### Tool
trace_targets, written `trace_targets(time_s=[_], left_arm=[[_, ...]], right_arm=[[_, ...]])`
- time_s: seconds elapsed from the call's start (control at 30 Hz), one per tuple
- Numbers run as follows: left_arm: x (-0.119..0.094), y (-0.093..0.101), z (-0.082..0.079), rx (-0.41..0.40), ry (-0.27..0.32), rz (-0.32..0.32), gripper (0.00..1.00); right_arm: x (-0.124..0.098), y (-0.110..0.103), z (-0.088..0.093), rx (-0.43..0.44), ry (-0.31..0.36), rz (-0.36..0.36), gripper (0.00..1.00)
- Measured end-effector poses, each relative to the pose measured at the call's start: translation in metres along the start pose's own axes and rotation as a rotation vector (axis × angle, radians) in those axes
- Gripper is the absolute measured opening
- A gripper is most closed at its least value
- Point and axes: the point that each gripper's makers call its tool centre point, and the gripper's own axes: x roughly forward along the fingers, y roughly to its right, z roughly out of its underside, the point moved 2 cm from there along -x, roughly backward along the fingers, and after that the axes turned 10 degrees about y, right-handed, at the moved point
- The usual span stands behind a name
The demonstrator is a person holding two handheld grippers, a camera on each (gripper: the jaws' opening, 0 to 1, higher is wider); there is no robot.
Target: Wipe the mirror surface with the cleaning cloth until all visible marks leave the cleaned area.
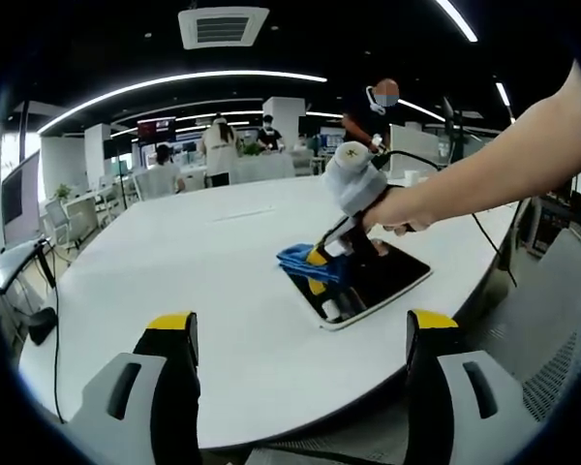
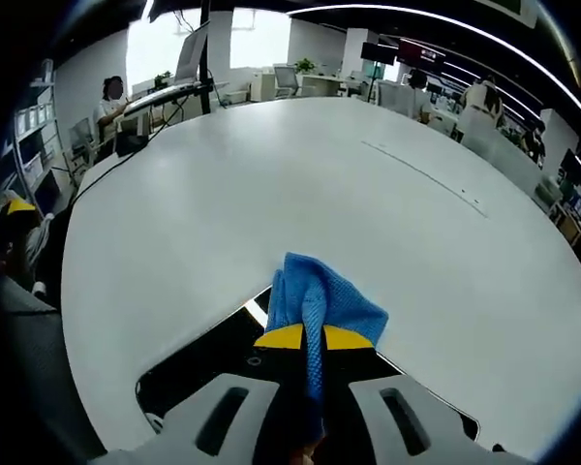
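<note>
A: Count check?

B: One mirror (image 1: pixel 378 281), one cleaning cloth (image 1: pixel 305 262), two grippers. All on one big white table (image 1: pixel 174 242).

A: Where's the mirror?

B: Left gripper view: flat on the table near its edge, at about 2 o'clock from frame centre. Dark glass, pale frame. The cloth sits on the mirror's far-left corner.

A: Right gripper (image 2: pixel 305 339)?

B: Jaws pinching the blue cloth; the fabric runs down between the yellow tips and fans out ahead of them, onto the mirror (image 2: pixel 213 358). In the left gripper view the right gripper (image 1: pixel 321 260) comes in from 2 o'clock, a hand (image 1: pixel 397 203) wrapped round it, tips down on the glass.

A: Left gripper (image 1: pixel 300 334)?

B: Jaws spread wide, nothing between them. Hovering short of the table edge, well apart from the mirror.

A: Differences between views?

B: Left gripper view gives the whole mirror outline plus the person's arm. Right gripper view gives the pinch close up and the cloth (image 2: pixel 320 300) weave; the mirror is cut off at 6 o'clock.
</note>
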Motion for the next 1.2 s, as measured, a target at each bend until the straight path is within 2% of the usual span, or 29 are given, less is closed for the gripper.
trace_targets(time_s=[0.1, 0.4, 0.57, 0.67, 0.83, 0.9, 0.97, 1.03, 1.13, 1.2], left_arm=[[-0.001, 0.0, -0.001, 0.001, 0.006, -0.005, 0.87], [0.0, -0.001, -0.002, 0.0, 0.005, -0.003, 0.87], [0.0, 0.0, -0.001, 0.001, 0.004, -0.003, 0.87], [0.001, 0.0, -0.001, 0.003, -0.001, -0.001, 0.87], [0.001, 0.001, 0.001, 0.004, -0.011, 0.001, 0.87], [0.001, 0.001, 0.001, 0.004, -0.012, 0.001, 0.87], [0.001, 0.0, 0.001, 0.004, -0.008, -0.002, 0.87], [0.002, 0.0, 0.001, 0.004, -0.007, -0.005, 0.88], [0.001, 0.0, 0.001, 0.004, -0.006, -0.005, 0.88], [0.001, 0.0, 0.001, 0.004, -0.007, -0.004, 0.88]], right_arm=[[-0.005, 0.004, 0.003, -0.034, -0.003, 0.009, 0.0], [-0.015, 0.017, 0.011, -0.032, -0.023, 0.037, 0.0], [-0.017, 0.023, 0.014, -0.06, -0.031, 0.035, 0.0], [-0.016, 0.022, 0.014, -0.056, -0.028, 0.038, 0.0], [-0.016, 0.022, 0.014, -0.1, -0.017, 0.058, 0.0], [-0.016, 0.022, 0.014, -0.088, -0.017, 0.059, 0.0], [-0.017, 0.022, 0.015, -0.075, -0.018, 0.052, 0.0], [-0.017, 0.018, 0.015, -0.107, -0.019, 0.022, 0.0], [-0.02, 0.013, 0.018, -0.046, -0.043, -0.05, 0.0], [-0.023, 0.008, 0.019, -0.088, -0.044, -0.071, 0.0]])
